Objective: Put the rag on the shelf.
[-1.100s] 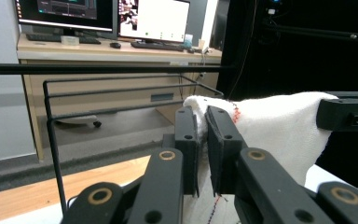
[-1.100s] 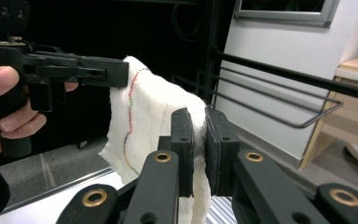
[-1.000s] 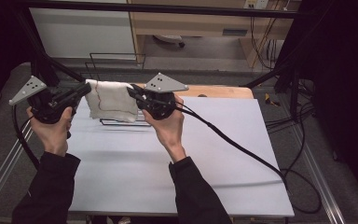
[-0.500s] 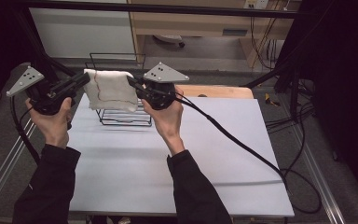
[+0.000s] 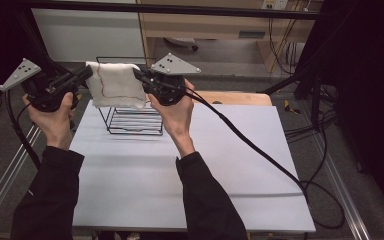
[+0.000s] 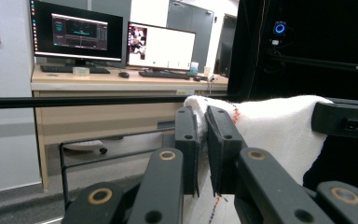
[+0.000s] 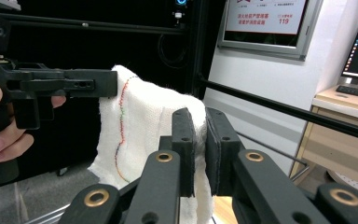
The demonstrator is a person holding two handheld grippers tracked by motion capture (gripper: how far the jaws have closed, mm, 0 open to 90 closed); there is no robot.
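**Cloth held up by both grippers, above the rack**

A white cloth (image 5: 116,85) hangs in the upper left of the high view, stretched between 2 grippers. The left gripper (image 5: 86,73) pinches its left top corner. The right gripper (image 5: 138,75) pinches its right top corner. Both are clamped tight on the cloth, jaws narrow, w/ just fabric between the pads.

In the left gripper view, the cloth (image 6: 279,126) sits mid-frame to the right, squeezed between the 2 black jaws. The other gripper's dark body shows at the right edge. In the right gripper view, the cloth (image 7: 140,126) hangs left of centre, and a thin red-and-green stitched line runs down it. The left gripper (image 7: 107,84) bites the cloth's far top corner there, w/ fingers (image 7: 0,140) at the left edge.

A black wire rack (image 5: 132,120) stands on the white table (image 5: 230,165) just below the cloth. The cloth's bottom edge hangs over the rack's top part; can't tell if they touch. A cable (image 5: 260,150) runs from the right gripper across the table to the lower right.
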